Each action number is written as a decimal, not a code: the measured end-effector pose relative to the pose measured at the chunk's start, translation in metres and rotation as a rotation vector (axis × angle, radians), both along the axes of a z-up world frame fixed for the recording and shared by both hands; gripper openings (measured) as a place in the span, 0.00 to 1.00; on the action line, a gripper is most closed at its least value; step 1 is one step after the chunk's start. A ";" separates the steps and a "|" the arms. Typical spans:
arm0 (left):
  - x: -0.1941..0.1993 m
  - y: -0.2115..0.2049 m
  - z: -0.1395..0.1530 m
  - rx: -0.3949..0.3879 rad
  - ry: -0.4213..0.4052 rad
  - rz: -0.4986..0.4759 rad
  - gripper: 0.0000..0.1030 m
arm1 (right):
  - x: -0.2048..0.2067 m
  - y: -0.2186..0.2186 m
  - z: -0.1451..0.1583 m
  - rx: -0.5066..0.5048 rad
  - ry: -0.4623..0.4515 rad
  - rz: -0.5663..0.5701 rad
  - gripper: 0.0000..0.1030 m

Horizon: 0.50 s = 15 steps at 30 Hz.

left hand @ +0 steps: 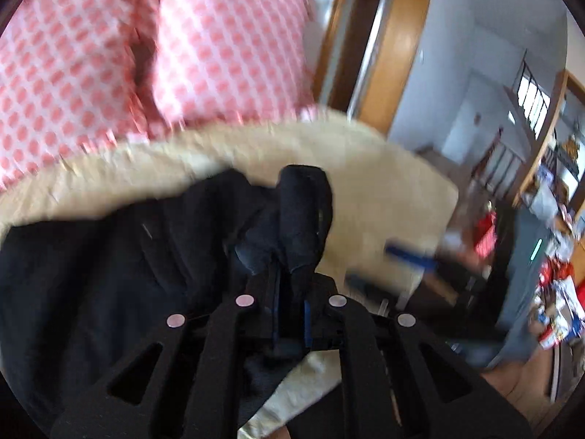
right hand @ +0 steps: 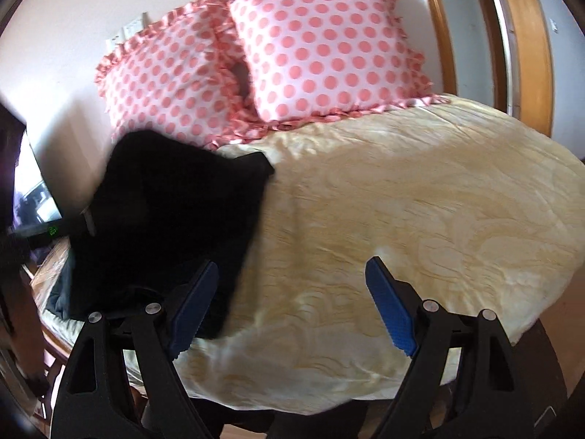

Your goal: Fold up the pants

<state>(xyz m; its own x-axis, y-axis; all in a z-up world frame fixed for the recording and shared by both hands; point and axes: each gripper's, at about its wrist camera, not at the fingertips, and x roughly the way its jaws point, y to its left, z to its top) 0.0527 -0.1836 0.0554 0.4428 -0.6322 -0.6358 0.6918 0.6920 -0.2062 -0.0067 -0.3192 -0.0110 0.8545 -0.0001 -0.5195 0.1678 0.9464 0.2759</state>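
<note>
The black pants (right hand: pixel 164 212) lie bunched on the left part of the cream bedspread (right hand: pixel 402 201), partly lifted. In the left wrist view my left gripper (left hand: pixel 289 256) is shut on a bunched fold of the pants (left hand: pixel 299 212), and the rest of the fabric (left hand: pixel 91 274) hangs to the left. My right gripper (right hand: pixel 292 307) is open and empty over the bed's front edge, its left blue pad (right hand: pixel 193 311) right beside the pants' edge. It also shows blurred in the left wrist view (left hand: pixel 409 256).
Two pink polka-dot pillows (right hand: pixel 321 44) lean against the wall at the bed's head. A wooden door frame (right hand: pixel 526 36) stands to the right. A dark screen (right hand: pixel 36 197) sits at the left. Cluttered shelves (left hand: pixel 559 219) are at the far right.
</note>
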 end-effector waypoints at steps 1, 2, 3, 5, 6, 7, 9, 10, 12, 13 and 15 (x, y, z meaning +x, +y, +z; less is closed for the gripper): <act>-0.001 -0.001 -0.010 0.007 0.020 0.000 0.09 | -0.001 -0.002 0.000 -0.005 0.001 -0.007 0.82; -0.002 -0.001 -0.015 0.008 0.022 0.004 0.10 | -0.003 -0.004 0.001 -0.012 -0.001 -0.017 0.82; -0.005 0.001 -0.017 0.004 0.010 0.013 0.14 | -0.004 -0.006 0.003 -0.022 -0.007 -0.029 0.82; -0.011 0.005 -0.015 -0.012 0.007 0.008 0.19 | -0.005 -0.009 0.009 -0.029 -0.023 -0.042 0.82; -0.014 0.010 -0.012 -0.035 0.024 -0.013 0.30 | -0.005 -0.011 0.014 -0.035 -0.039 -0.050 0.82; -0.016 0.013 -0.009 -0.059 0.040 -0.033 0.36 | -0.005 -0.011 0.019 -0.040 -0.056 -0.052 0.82; -0.023 0.032 0.001 -0.109 0.046 -0.055 0.69 | -0.006 -0.009 0.029 -0.051 -0.094 -0.049 0.82; -0.030 0.048 0.011 -0.124 0.004 -0.019 0.80 | -0.007 -0.005 0.037 -0.058 -0.133 -0.034 0.82; -0.034 0.083 0.023 -0.114 -0.129 0.130 0.92 | -0.007 0.009 0.050 -0.059 -0.199 0.025 0.82; -0.033 0.094 0.025 -0.093 -0.174 0.190 0.92 | -0.004 0.016 0.053 -0.057 -0.212 0.061 0.82; -0.021 0.119 0.022 0.004 -0.250 0.358 0.95 | 0.011 0.040 0.054 -0.063 -0.205 0.168 0.82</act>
<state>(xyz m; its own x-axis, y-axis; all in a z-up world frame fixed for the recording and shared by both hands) 0.0317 -0.0649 0.0773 0.7743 -0.4087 -0.4832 0.4364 0.8977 -0.0599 0.0038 -0.2795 0.0427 0.9327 0.1242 -0.3387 -0.0467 0.9725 0.2280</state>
